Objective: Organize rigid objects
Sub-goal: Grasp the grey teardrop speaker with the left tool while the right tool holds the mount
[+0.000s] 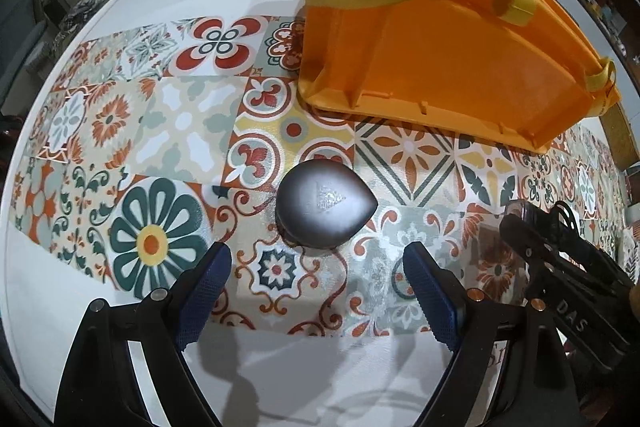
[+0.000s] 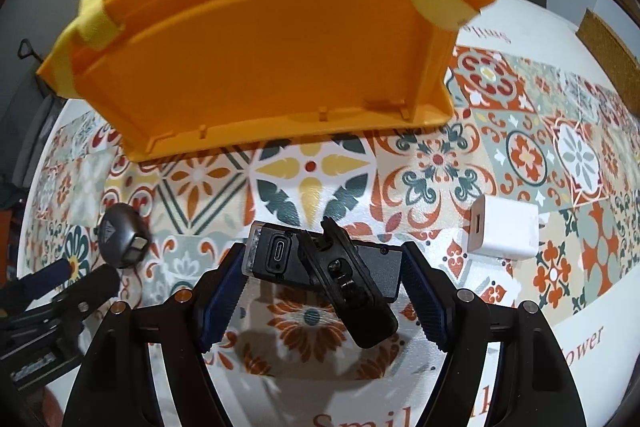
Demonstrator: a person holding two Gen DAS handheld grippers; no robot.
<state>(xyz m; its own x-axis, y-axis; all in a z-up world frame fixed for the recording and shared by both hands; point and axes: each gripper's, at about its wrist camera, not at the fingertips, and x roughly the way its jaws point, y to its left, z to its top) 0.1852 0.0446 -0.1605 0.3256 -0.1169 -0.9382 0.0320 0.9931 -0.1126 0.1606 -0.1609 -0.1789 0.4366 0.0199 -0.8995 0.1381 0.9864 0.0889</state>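
Left wrist view: the left tool (image 1: 316,267) hangs spread above the teardrop-shaped grey case (image 1: 325,205) on the tiled bench (image 1: 180,131) — a grasp not yet made; it likely needs lowering and closing.

Right wrist view: the right tool (image 2: 323,277) pinches a black USB-C device (image 2: 320,263) — next, probably into the orange basket (image 2: 272,47) behind. A white charger (image 2: 505,231) waits nearby.
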